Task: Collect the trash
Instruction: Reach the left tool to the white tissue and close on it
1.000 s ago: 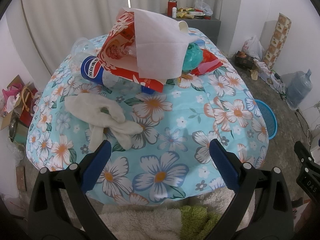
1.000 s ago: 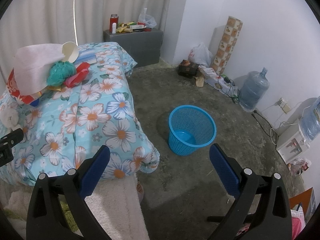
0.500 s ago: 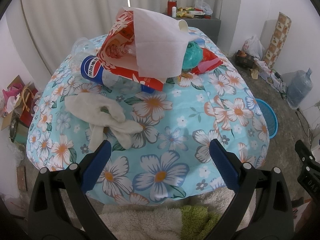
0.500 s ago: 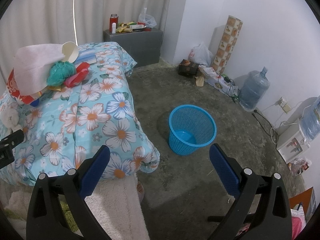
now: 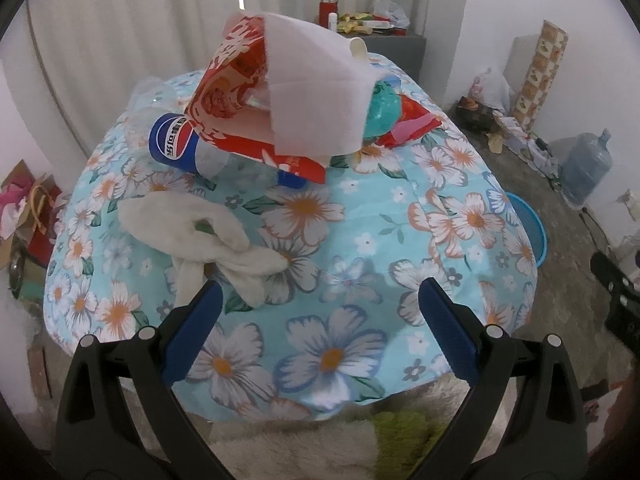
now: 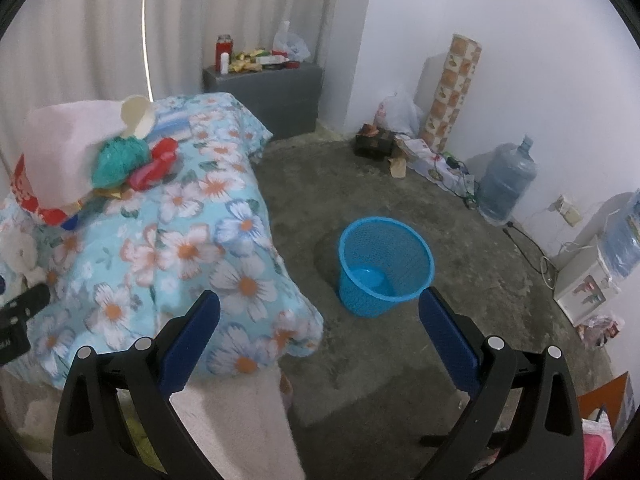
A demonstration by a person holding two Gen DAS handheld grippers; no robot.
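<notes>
Nothing moved, both tools spread empty, left tool [image 5: 316,300] facing trash pile [image 5: 288,116], right tool [image 6: 320,310] facing blue basket [image 6: 386,264]

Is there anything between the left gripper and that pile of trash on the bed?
Only a crumpled white cloth, lying left of the straight path. The open left gripper otherwise faces bare floral bedspread up to the trash pile.

On the floral cloth [image 5: 320,240]: one Pepsi bottle [image 5: 176,148], one red printed bag [image 5: 240,92], one white tissue sheet [image 5: 316,100], one teal wad [image 5: 382,110], one paper cup [image 6: 138,116], one white rag [image 5: 192,232]. On the floor: one blue basket [image 6: 384,264], one water jug [image 6: 506,184].
</notes>
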